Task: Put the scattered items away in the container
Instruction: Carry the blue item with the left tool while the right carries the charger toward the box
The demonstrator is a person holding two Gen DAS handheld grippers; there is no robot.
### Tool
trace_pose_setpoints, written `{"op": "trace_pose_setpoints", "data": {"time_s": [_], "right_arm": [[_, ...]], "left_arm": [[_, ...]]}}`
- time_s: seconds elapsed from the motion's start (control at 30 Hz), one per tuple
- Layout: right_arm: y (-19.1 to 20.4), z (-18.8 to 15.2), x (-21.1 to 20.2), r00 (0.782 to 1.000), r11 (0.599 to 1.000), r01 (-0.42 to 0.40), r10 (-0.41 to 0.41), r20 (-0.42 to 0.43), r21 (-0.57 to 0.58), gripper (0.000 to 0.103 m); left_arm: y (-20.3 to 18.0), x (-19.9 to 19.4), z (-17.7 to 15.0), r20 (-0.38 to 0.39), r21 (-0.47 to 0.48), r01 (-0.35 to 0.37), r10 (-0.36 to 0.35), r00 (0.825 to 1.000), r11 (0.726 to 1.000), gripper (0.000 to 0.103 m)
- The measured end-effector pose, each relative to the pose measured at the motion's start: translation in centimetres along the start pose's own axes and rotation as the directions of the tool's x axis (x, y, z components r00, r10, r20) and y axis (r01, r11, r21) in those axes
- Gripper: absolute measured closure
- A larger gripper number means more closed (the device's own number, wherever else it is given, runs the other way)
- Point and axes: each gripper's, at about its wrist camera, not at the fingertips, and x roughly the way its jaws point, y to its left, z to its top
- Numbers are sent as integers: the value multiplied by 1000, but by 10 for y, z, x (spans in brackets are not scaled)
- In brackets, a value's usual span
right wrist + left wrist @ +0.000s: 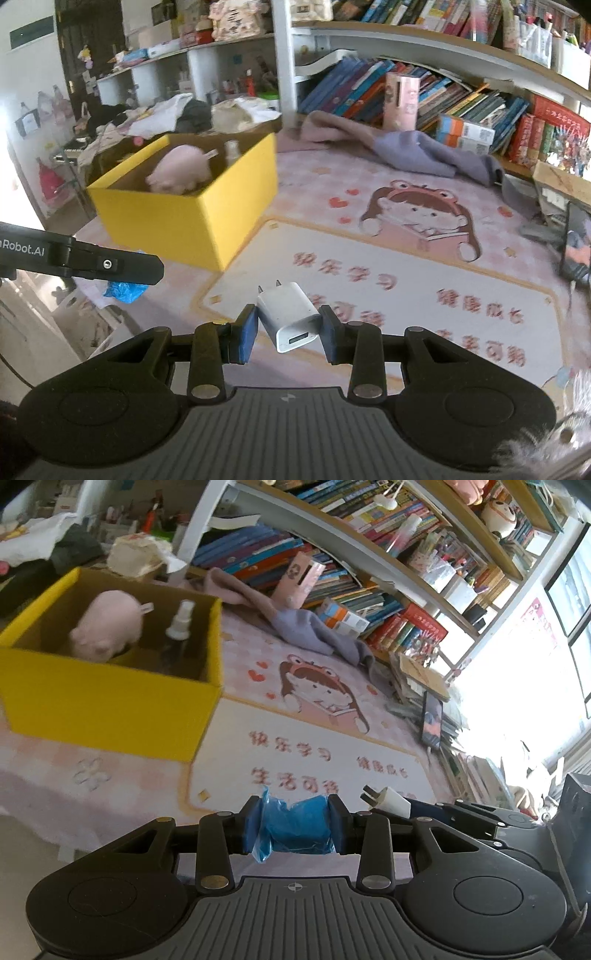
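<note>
Left hand-held gripper [294, 829] clamped your blue packet [295, 827]; right hand-held gripper [287, 328] pinched the white charger [290, 317]. Both hung short of the yellow box [192, 218] at the mat's far-left corner; clear its near wall before release.

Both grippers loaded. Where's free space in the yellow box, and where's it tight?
Yellow cardboard box: its floor is barely visible; a pink plush pig fills the middle and a clear spray bottle stands by the right wall. The open pink mat between box and grey cloth is bare. Bookshelf edge is crowded.
</note>
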Motion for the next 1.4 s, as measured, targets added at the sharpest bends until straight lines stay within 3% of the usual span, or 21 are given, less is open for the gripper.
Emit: {"op": "trace_pose_setpoints", "data": {"time_s": [0.63,0.93,1.13,1.4], "right_arm": [[76,4,1,998,993,-70,68,-15,-100,70],[95,17,12,993,980,-115,113,-21,-164,70],[96,34,24,991,977,-132,132,-6,-169,70],[98,78,51,982,964,-162,179,63,-212,70]], "left_arm": [[45,-48,-11,50,-53,-5,8,999,999,67],[65,-65,-6,96,-87,-68,76,992,994,67],[71,-71,13,152,-65,-113,122,981,991,67],[83,-65,56,249,-61,-173,183,951,983,67]]}}
